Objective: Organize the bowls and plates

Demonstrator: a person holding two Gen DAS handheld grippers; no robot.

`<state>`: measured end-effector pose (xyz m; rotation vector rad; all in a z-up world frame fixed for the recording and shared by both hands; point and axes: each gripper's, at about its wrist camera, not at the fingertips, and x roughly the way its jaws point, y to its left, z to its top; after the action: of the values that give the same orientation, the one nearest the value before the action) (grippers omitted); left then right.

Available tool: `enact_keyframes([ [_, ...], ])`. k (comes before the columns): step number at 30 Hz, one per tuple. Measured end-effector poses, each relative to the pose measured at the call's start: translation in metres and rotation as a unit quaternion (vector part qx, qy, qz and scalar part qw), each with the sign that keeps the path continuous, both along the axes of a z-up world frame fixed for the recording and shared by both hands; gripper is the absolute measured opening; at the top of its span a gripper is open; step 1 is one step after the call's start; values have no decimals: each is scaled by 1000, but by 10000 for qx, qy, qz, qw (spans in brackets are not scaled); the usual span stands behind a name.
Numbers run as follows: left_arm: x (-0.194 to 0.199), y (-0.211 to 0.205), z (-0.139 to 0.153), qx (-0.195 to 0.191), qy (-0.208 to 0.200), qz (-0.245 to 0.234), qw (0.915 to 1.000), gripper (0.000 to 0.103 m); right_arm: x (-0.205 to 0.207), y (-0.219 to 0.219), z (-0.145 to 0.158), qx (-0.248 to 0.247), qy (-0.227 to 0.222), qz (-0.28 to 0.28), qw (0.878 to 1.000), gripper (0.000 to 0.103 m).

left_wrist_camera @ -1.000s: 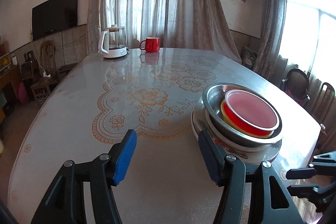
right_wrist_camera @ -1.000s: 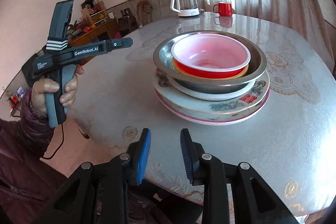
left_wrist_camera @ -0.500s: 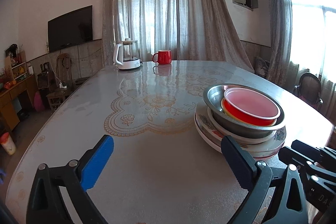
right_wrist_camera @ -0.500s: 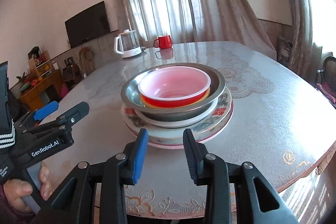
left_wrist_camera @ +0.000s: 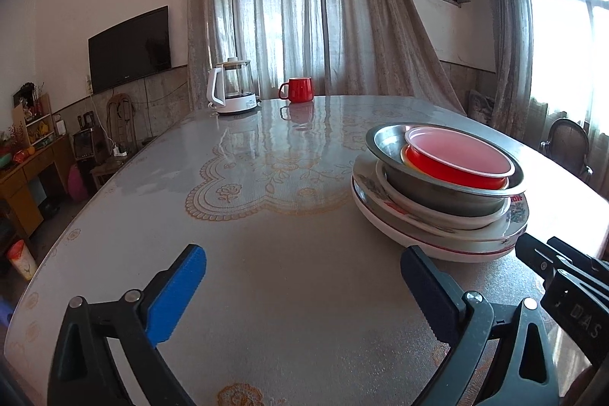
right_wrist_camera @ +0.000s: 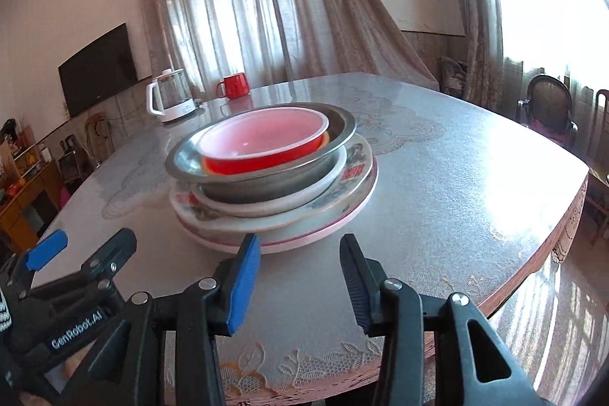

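Observation:
One stack of dishes stands on the table: a red bowl [left_wrist_camera: 458, 164] [right_wrist_camera: 262, 147] sits in a steel bowl [left_wrist_camera: 426, 177] [right_wrist_camera: 266, 183], on patterned plates [left_wrist_camera: 437, 234] [right_wrist_camera: 342, 193]. My left gripper [left_wrist_camera: 300, 276] is wide open over bare tabletop, left of the stack, its right finger near the bottom plate's rim. My right gripper [right_wrist_camera: 300, 265] hovers in front of the stack at the near table edge; its jaws are opening with nothing between them. In the right wrist view the left gripper's body [right_wrist_camera: 72, 288] shows at lower left.
A white kettle [left_wrist_camera: 232, 92] and a red mug [left_wrist_camera: 298, 89] stand at the table's far end. The table [left_wrist_camera: 266, 223] has a lace-patterned cover. Chairs [right_wrist_camera: 548, 109] stand by the window at right; a wooden cabinet [left_wrist_camera: 23, 177] is at left.
The left jaws spread wide and the gripper sank toward the tabletop. The right gripper rolled level and swung to face the stack, its jaws widening.

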<state>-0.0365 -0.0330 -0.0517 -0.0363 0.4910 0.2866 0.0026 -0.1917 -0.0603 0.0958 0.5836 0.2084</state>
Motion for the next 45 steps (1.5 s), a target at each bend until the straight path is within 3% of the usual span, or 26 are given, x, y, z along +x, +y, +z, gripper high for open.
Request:
enact_keyframes([
  [7,-11,-5,-8,282,-40,245,9993,103,-5,14,-12,-179,102,-129,9997,45],
  [18,-10,10,-21,-219,104,334,9991,103,-16,13,-17,-315,-55,-339,9989,45],
  [25,-9,10,-20,-220,35,301,9993,103,-11,2,-16,-168,-21,-448,9989,45],
  [45,-14,7,-12,-189,-20,106,9998,103,-19,10,-13,-334,-141,-434,9984,45],
])
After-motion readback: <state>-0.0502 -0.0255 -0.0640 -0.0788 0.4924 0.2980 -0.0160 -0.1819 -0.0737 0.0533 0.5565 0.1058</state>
